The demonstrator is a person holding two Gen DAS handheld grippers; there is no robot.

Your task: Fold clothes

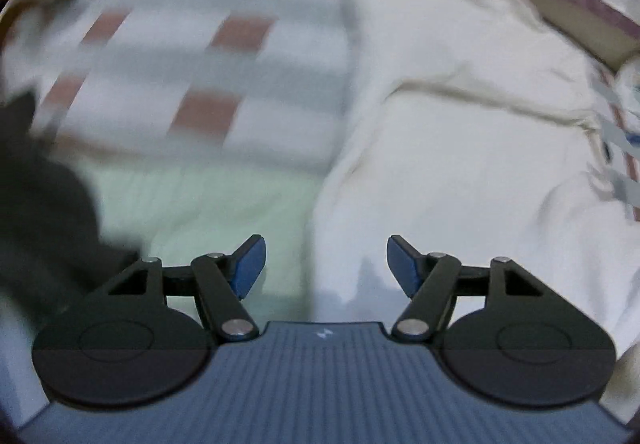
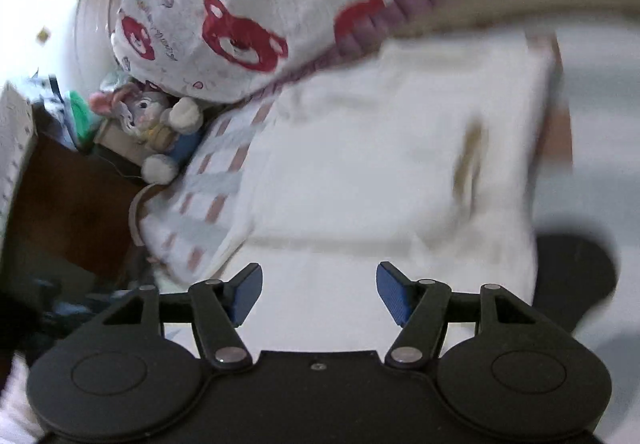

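Left wrist view: the left gripper (image 1: pixel 324 264) sits at the bottom centre of the frame with its two blue-padded fingers (image 1: pixel 250 264) spread wide and nothing between them. Beyond it, filling the right half of the frame, lies a cream-white garment (image 1: pixel 460 116), rumpled, with a long crease running across its middle and a soft edge falling toward the lower centre. It rests on a checked bedsheet (image 1: pixel 224 28) of white, grey and pink squares in the upper left; a pale green cloth (image 1: pixel 192 204) lies below that, and a dark blurred shape (image 1: pixel 40 204) fills the left edge. The picture is smeared with motion blur. Right wrist view: the right gripper (image 2: pixel 319 294) is at the bottom centre, likewise released and empty. The same white garment (image 2: pixel 380 148) spreads through the centre and right of the frame, looking fairly flat and roughly rectangular with a small tan mark near its right side, though blur hides whether it is already folded. A bear-print quilt (image 2: pixel 224 16) sits at upper left, a plush rabbit (image 2: pixel 160 124) at middle left. The likely trouble: the thin, limp fabric could let a pinch catch only one layer, or drag the sheet along, leaving a crooked fold; the bunched crease may also get trapped inside.
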